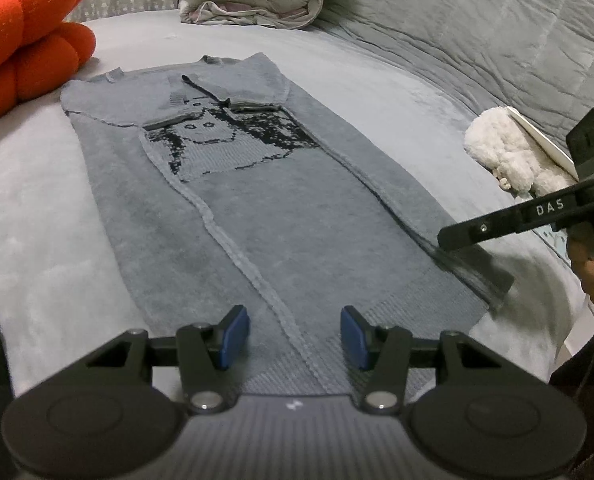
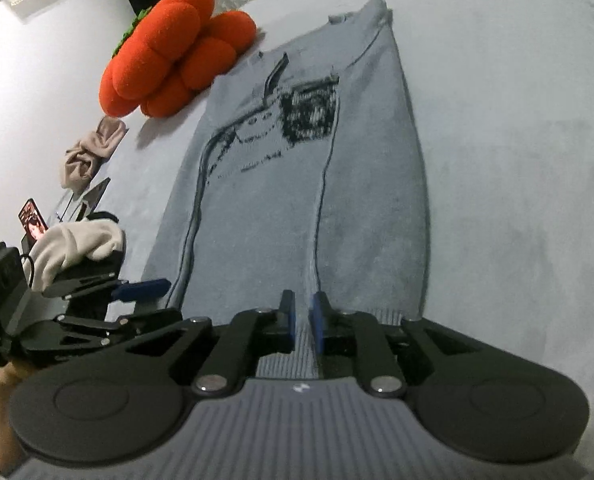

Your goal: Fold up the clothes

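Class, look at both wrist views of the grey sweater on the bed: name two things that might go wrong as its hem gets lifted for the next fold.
1. The right gripper looks nearly shut at the hem of the sweater, while the left gripper stands open over it; a one-sided lift may skew the fold.
2. The sleeves lie folded loosely across the chest and could slide out of place.

White letters "DAS" on the black arm of the right tool [image 1: 473,234], nothing else legible
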The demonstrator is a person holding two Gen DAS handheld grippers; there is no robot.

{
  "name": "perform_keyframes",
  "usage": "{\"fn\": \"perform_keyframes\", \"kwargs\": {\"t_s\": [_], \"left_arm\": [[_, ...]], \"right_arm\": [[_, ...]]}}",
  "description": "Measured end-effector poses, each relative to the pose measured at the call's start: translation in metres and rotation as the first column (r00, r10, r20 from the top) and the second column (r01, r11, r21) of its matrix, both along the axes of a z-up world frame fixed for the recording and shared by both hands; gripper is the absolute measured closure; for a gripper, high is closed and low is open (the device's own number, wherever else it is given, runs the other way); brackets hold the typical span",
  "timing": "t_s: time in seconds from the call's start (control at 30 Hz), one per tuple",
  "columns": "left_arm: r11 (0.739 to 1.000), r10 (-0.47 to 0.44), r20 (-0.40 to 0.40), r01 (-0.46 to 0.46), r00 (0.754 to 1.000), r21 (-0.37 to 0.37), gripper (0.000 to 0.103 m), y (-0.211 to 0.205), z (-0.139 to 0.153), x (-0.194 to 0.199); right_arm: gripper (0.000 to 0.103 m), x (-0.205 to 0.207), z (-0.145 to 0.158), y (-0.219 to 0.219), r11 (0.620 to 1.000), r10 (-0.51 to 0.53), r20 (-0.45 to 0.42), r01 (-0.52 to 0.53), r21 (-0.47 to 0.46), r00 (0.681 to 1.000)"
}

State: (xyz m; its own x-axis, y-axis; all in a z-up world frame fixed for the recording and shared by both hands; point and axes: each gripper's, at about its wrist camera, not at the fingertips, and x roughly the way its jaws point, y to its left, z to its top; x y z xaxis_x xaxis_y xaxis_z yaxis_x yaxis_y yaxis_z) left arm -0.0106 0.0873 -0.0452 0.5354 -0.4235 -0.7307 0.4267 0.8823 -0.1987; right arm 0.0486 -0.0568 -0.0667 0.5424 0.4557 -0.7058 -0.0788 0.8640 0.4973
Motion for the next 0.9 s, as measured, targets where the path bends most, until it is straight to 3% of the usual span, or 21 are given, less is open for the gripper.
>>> {"fn": "perform_keyframes", "kwargs": {"t_s": [0.23,0.4,0.5,0.6,0.7,0.8,0.9], "left_arm": [[0.999,-0.036,-0.01,0.036,0.999,-0.002,0.051,-0.003,0.002,-0.007],[0.996,-0.084,-0.037,0.083,0.996,-0.017,0.051,-0.005,0.003,-0.012],[0.994,-0.106,-0.043,0.105,0.993,-0.007,0.057,-0.006,0.002,-0.015],[0.991,-0.128,-0.054,0.126,0.99,-0.038,0.064,-0.004,0.003,-0.016],[0.981,-0.183,-0.075,0.177,0.98,-0.086,0.063,-0.002,0.004,-0.018],[0.969,-0.244,-0.08,0.241,0.966,-0.053,0.063,-0.008,0.002,-0.023],[0.95,-0.308,-0.079,0.302,0.948,-0.083,0.063,-0.01,0.007,-0.027]], "right_arm": [[0.087,-0.015,0.006,0.014,0.989,0.09,0.012,-0.088,-0.117,0.996],[0.087,-0.025,-0.001,0.031,0.95,0.163,0.015,-0.153,-0.273,0.986],[0.097,-0.027,-0.005,0.04,0.916,0.2,0.036,-0.174,-0.362,0.979],[0.098,-0.026,-0.001,0.036,0.93,0.19,0.044,-0.165,-0.328,0.981],[0.097,-0.023,0.002,0.029,0.957,0.19,0.042,-0.176,-0.231,0.981],[0.089,-0.019,-0.009,0.039,0.943,0.242,-0.003,-0.236,-0.233,0.97],[0.088,-0.02,-0.009,0.044,0.932,0.289,-0.003,-0.282,-0.229,0.957]]}}
